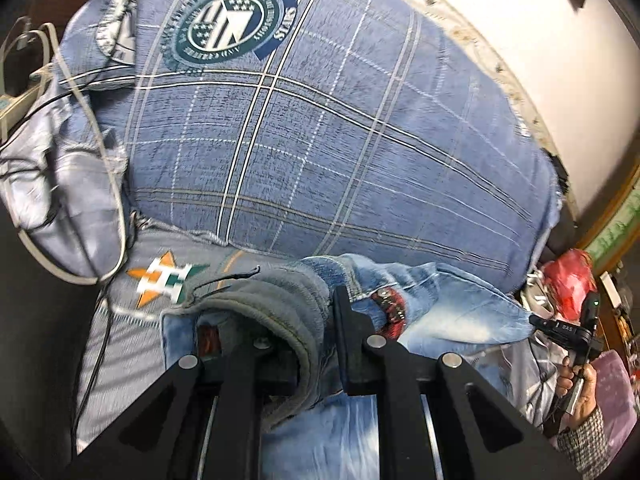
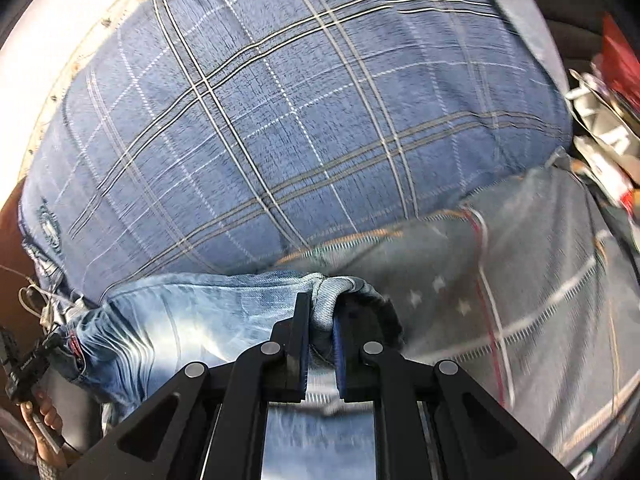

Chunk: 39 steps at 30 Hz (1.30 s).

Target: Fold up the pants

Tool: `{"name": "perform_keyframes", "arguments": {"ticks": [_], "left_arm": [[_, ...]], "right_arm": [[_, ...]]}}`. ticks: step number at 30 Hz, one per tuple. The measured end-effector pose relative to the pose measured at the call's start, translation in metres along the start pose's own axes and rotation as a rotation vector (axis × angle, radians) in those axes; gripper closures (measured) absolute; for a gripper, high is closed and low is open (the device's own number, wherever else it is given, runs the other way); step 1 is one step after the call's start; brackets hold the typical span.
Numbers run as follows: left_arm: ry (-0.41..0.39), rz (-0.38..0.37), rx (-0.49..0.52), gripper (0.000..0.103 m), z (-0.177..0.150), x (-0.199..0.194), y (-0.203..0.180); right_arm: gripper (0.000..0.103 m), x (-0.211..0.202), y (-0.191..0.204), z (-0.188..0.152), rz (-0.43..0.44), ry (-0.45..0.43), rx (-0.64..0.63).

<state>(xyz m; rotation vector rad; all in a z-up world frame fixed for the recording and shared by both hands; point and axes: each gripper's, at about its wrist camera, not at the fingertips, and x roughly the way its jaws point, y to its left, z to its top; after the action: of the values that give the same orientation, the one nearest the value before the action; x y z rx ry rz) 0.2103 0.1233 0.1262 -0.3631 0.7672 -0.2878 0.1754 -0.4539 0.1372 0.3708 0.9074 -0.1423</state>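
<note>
1. Jeans [image 2: 168, 320] hang stretched between the 2 grippers, just above a bed with a blue plaid cover [image 1: 320, 140], and drape down below both cameras.

2. Left gripper [image 1: 296, 344]: its jaws are clamped on a thick bunch, pale denim plus a grey fleecy lining [image 1: 280, 304] rolled over the edge. A red patch [image 1: 390, 308] sits on the denim just beside the right-hand finger.

3. Right gripper [image 2: 320, 340]: its jaws are pinching a rolled denim edge that bulges out above the fingertips. The gap between the pads is narrow and filled with cloth.

4. Handling, as I judge it: lined denim is heavy and soft, not slippery. It will sag in the middle and swing if moved fast; blur in both views hints at motion. The cloth is sturdy, so a firm pinch does no harm.

5. Where to hold: the thick seamed edges, where both grips sit now, look best. The left bunch is bulky, so layers could creep out of it unevenly; the right roll looks more secure.

6. Risk: a cable [image 1: 104, 184] and loose bedding [image 1: 60, 184] lie at the left edge of the bed, and the hanging cloth could drag across them. A grey blanket with stars [image 2: 500, 300] lies under the right side.
</note>
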Motion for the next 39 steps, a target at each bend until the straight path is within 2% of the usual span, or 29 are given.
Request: {"name": "perform_keyframes", "arguments": {"ticks": [4,9,14,17,20,21,23,26,29,31,33,34,35,39], "left_arm": [[-0.022,-0.013,-0.003,0.088,-0.03,-0.044,0.004],[-0.026,-0.016,0.05,0.086,-0.076,-0.081,0.007],[0.03,-0.003,0.081,0.079,-0.13,-0.091,0.018],[0.101,0.078,0.099,0.072,-0.158,-0.082,0.026],[0.145,0.16,0.076,0.059,-0.172,-0.081,0.039],[0.15,0.165,0.054,0.058,-0.174,-0.086,0.044],[0.138,0.161,0.033,0.058,-0.176,-0.101,0.05],[0.114,0.271,0.037,0.058,-0.177,-0.127,0.061],[0.072,0.307,-0.006,0.058,-0.174,-0.154,0.069],[0.022,0.264,-0.006,0.058,-0.168,-0.166,0.057],[-0.013,0.224,0.008,0.055,-0.161,-0.167,0.039],[-0.029,0.205,0.016,0.05,-0.156,-0.164,0.026],[-0.042,0.187,0.029,0.047,-0.153,-0.159,0.012],[-0.051,0.141,0.073,0.046,-0.146,-0.122,-0.035]], "right_arm": [[0.092,-0.031,-0.024,-0.037,0.033,0.001,0.043],[0.092,-0.051,-0.049,-0.085,0.063,0.019,0.081],[0.092,-0.053,-0.089,-0.144,0.06,0.073,0.154],[0.091,-0.048,-0.101,-0.17,0.046,0.102,0.165],[0.08,-0.047,-0.106,-0.185,-0.012,0.104,0.166],[0.078,-0.048,-0.106,-0.189,-0.028,0.103,0.166],[0.063,-0.056,-0.105,-0.192,-0.038,0.1,0.161],[0.055,-0.08,-0.101,-0.191,-0.067,0.039,0.138],[0.055,-0.111,-0.088,-0.185,-0.135,-0.056,0.076],[0.055,-0.121,-0.074,-0.182,-0.134,-0.091,0.04],[0.055,-0.124,-0.046,-0.176,-0.082,-0.113,0.002],[0.055,-0.122,-0.033,-0.175,-0.054,-0.112,-0.017],[0.055,-0.114,-0.011,-0.173,-0.013,-0.102,-0.048],[0.055,-0.073,0.067,-0.182,0.105,-0.031,-0.158]]}}
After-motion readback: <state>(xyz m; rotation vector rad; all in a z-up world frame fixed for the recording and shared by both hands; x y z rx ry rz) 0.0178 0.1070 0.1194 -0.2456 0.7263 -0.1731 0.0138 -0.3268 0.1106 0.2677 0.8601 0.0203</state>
